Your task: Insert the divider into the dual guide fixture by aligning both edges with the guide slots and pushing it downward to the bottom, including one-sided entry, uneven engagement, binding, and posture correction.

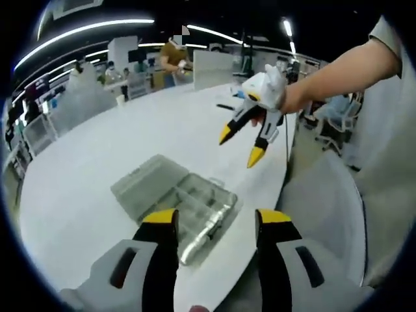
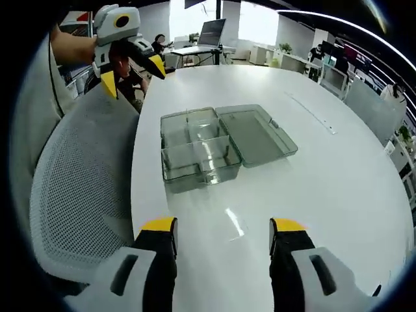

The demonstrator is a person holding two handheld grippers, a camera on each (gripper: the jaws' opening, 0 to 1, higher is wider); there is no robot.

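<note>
A: So where does the box (image 2: 214, 146) sit?
B: Near the table (image 2: 312, 195) edge, lid flat open, compartments up. I can't make out a loose divider.
A: And the grippers?
B: Left gripper (image 1: 214, 237) and right gripper (image 2: 224, 244) hang above it, jaws spread, both empty, likely poised to reach in

Bare white table (image 2: 312, 188) lies open all round the clear box (image 2: 214, 143), a mesh chair (image 2: 84, 195) crowding its near edge.
</note>
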